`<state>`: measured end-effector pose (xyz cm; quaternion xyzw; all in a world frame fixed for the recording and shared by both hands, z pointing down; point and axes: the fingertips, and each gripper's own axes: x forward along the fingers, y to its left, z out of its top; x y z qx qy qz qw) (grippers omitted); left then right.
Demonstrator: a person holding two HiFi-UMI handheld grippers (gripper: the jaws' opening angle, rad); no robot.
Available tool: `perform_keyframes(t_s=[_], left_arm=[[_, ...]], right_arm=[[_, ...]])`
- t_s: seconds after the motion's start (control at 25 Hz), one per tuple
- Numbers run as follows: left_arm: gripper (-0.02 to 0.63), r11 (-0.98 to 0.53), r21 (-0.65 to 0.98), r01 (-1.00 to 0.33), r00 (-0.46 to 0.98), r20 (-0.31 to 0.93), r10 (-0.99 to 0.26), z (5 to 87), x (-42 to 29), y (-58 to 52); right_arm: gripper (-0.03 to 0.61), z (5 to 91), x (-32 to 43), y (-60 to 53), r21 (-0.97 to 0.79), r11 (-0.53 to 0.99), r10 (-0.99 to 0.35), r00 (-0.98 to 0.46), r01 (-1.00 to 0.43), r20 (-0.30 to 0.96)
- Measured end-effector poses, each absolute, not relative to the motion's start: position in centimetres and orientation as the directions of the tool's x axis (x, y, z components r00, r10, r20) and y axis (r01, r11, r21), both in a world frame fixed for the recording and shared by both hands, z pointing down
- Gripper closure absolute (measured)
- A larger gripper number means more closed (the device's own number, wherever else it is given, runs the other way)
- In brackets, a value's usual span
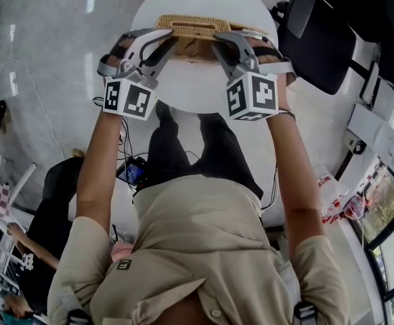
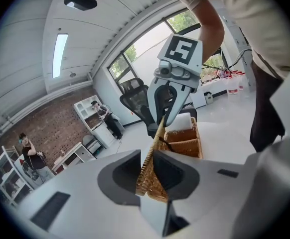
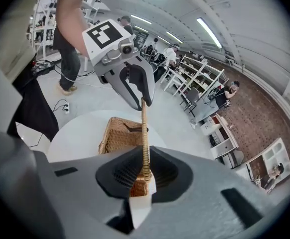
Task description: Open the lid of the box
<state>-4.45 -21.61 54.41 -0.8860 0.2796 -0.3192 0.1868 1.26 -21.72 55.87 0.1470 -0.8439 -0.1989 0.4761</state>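
Note:
A wicker box (image 1: 195,49) stands on the round white table (image 1: 197,90). Its flat wicker lid (image 1: 191,24) is lifted and stands on edge above the box, held at both ends. My left gripper (image 1: 162,46) is shut on the lid's left end, and the woven edge (image 2: 153,151) runs between its jaws. My right gripper (image 1: 225,49) is shut on the right end, with the thin lid edge (image 3: 144,133) pinched between its pads. Below the lid the open box (image 3: 116,137) shows its empty woven inside. Each gripper sees the other across the lid: right gripper (image 2: 166,119), left gripper (image 3: 143,101).
A black office chair (image 1: 315,36) stands just right of the table. Cables (image 1: 11,73) lie on the floor to the left. Shelves and desks (image 3: 200,73) with people line the far brick wall. The person's legs (image 1: 183,147) are against the table's near edge.

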Motion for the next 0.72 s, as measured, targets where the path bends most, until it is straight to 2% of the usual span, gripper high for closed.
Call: perform_keyframes(t_s=[0.72], left_arm=[[0.557, -0.751, -0.486, -0.448, 0.618, 0.439, -0.652, 51.7, -5.5, -25.4]], right_arm=[[0.529, 54.2, 1.7, -26.1, 0.475, 0.868, -0.481, -0.48, -0.144, 0.734]])
